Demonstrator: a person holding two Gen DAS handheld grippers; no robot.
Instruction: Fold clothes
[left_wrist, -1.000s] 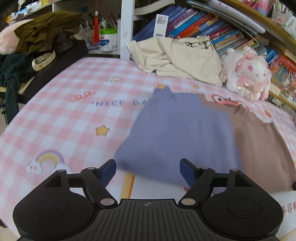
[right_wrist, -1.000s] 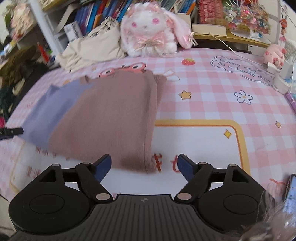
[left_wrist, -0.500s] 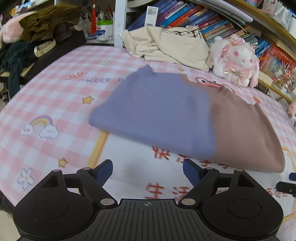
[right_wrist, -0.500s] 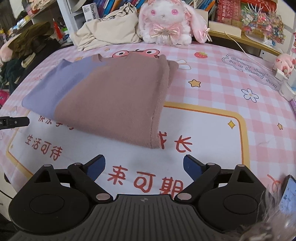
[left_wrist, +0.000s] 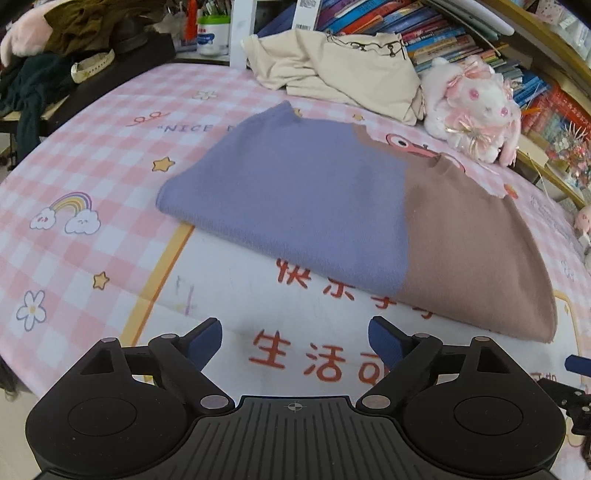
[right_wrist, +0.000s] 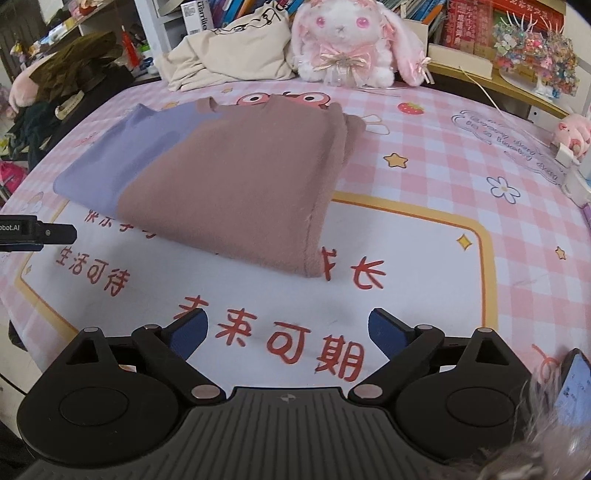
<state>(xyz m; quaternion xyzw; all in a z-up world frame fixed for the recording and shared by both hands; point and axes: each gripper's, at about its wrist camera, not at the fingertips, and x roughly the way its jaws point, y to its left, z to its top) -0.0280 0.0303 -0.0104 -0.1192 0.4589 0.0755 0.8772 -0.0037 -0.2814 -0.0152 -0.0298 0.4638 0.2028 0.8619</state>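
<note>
Since the earlier frame both wrist views take in more of the printed cloth in front of the folded sweater, whose near edge previously lay just ahead of the fingertips and now lies well apart from them; the garment itself has not shifted. The sweater rests flat on the desk, which is covered by a pink checked cloth with a white panel of red characters. The sweater is folded into a rough rectangle, lavender on its left half and brownish pink on its right half. The left hand-held gripper hangs over the white panel with its jaws opening, blue pads spread wide and nothing between them. The right hand-held gripper stands likewise over the red characters, jaws opening, pads wide apart and empty. A part of the left tool shows at the left edge of the right wrist view. Behind the sweater a cream garment lies crumpled against the bookshelf, with a white and pink plush rabbit just beside it. A phone shows at the right edge of the right wrist view.
</note>
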